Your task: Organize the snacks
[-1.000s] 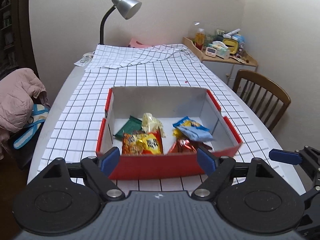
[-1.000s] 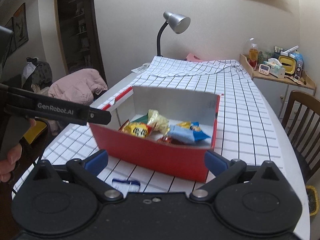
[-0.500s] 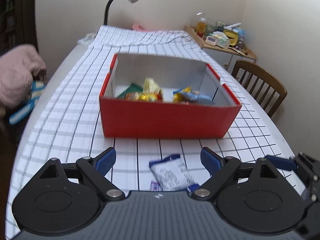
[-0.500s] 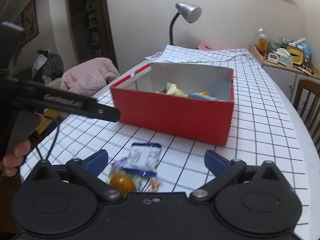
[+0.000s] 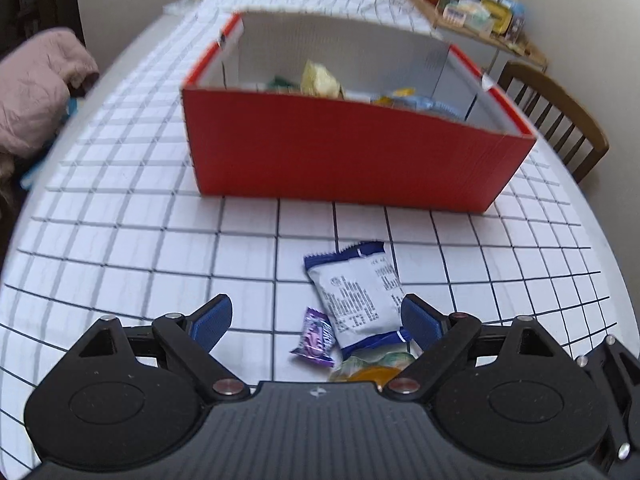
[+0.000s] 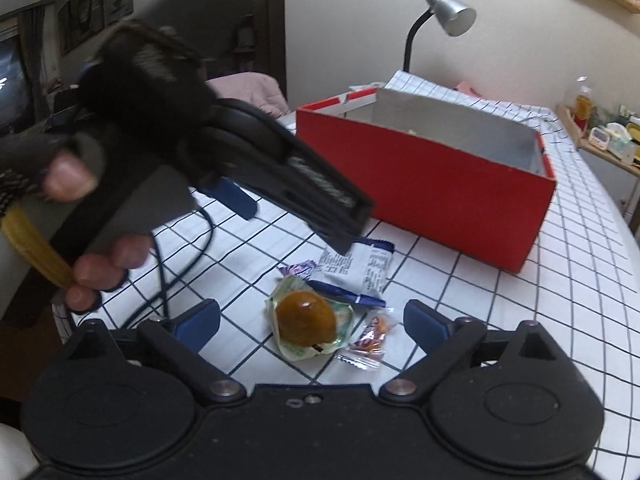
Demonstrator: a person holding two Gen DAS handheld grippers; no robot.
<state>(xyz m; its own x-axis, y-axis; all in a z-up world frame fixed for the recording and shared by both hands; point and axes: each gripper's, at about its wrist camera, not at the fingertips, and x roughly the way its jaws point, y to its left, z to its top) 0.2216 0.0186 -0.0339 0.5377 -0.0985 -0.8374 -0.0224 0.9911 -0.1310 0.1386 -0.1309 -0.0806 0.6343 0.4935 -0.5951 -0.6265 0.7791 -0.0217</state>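
A red cardboard box (image 5: 352,156) with several snack packets inside stands on the checked tablecloth. In front of it lie loose snacks: a white-and-blue packet (image 5: 356,296), a small purple candy (image 5: 316,336) and a brown round snack in a clear green wrapper (image 6: 306,318), with a small orange candy (image 6: 368,340) beside it. My left gripper (image 5: 316,322) hangs open low over the purple candy and the packet, touching neither. My right gripper (image 6: 312,322) has its jaws closing, with the brown snack between them and the pads clear of it.
A gloved hand (image 6: 76,184) holds the left gripper (image 6: 288,216) across the left of the right wrist view, just above the snacks. A wooden chair (image 5: 560,120) stands at the table's right edge. A pink jacket (image 5: 36,92) lies off the left edge.
Both grippers have sunk toward the tablecloth in front of the red box. The loose snacks have come into view between the fingers. The left gripper now crosses the right wrist view.
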